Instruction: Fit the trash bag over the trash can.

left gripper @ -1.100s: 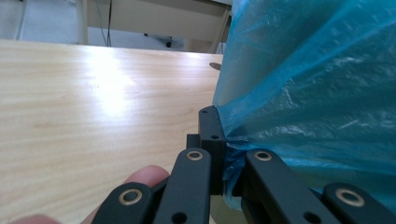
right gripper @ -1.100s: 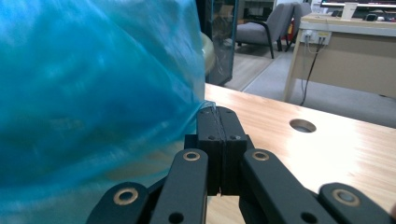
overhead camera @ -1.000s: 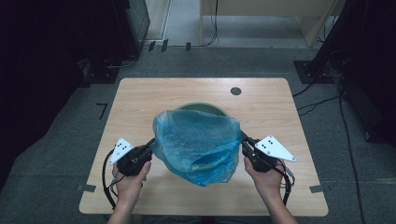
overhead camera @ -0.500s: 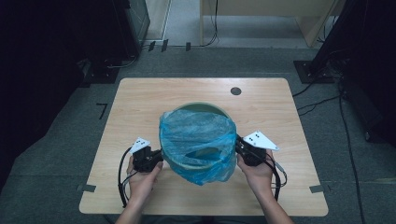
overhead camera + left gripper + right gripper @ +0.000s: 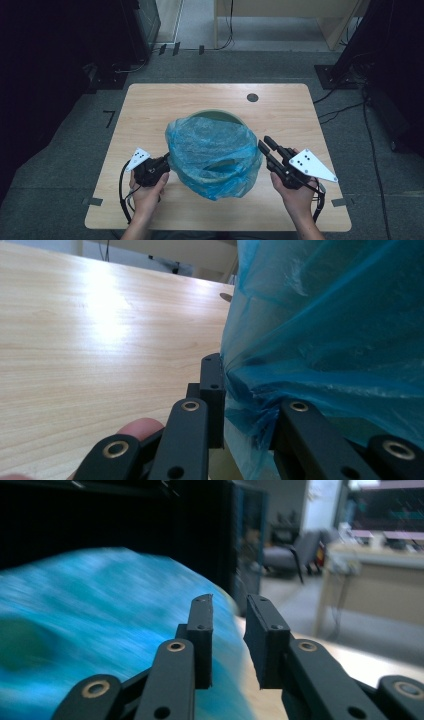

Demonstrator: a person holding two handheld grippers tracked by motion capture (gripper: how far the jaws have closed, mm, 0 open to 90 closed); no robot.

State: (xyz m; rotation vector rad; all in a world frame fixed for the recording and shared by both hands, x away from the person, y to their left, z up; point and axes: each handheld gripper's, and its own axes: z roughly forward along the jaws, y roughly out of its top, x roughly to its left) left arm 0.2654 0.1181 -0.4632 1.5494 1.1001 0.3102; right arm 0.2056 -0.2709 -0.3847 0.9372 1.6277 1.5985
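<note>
Wooden table (image 5: 150,105), dark room: blue bag (image 5: 212,150) lines green bin (image 5: 220,116) mid-table. Left gripper (image 5: 165,162) pinches its left edge. Right gripper (image 5: 266,145), jaws just opening, empty, sits just right of bag, likely regrasping.

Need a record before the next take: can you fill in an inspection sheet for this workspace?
Surface: wooden table, round grommet hole at the far side.
Job's things: blue bag draped over a green bin.
Clutter: nothing seen.
Grippers: left claw pinches a bag fold; right claw beside the bag, jaws just opened, nothing between.
Cables: black cable loops from the left claw; more cables on the floor.
Surroundings: grey floor, dark equipment, a desk.
</note>
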